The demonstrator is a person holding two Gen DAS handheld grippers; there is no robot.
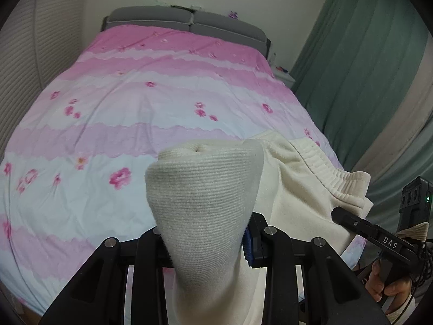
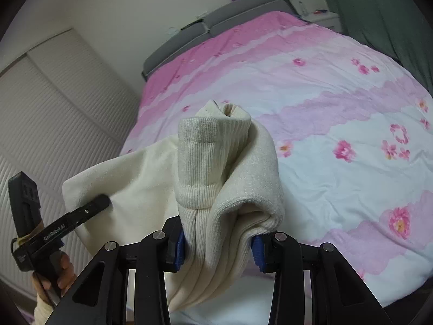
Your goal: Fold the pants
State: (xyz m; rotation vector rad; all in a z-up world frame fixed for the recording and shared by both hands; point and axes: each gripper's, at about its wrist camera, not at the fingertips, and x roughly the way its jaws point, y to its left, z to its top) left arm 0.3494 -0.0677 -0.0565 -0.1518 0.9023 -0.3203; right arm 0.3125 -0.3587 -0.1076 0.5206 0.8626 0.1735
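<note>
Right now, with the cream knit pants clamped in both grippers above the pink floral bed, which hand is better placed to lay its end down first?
Right, probably. The right gripper holds the cream knit pants with open pink floral bedspread directly beyond; the left gripper has pants draped beside it.

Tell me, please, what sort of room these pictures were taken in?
Most likely a home bedroom: a bed under a pink floral cover with a grey padded headboard, green curtains beside it, and a small white nightstand by its head.
</note>
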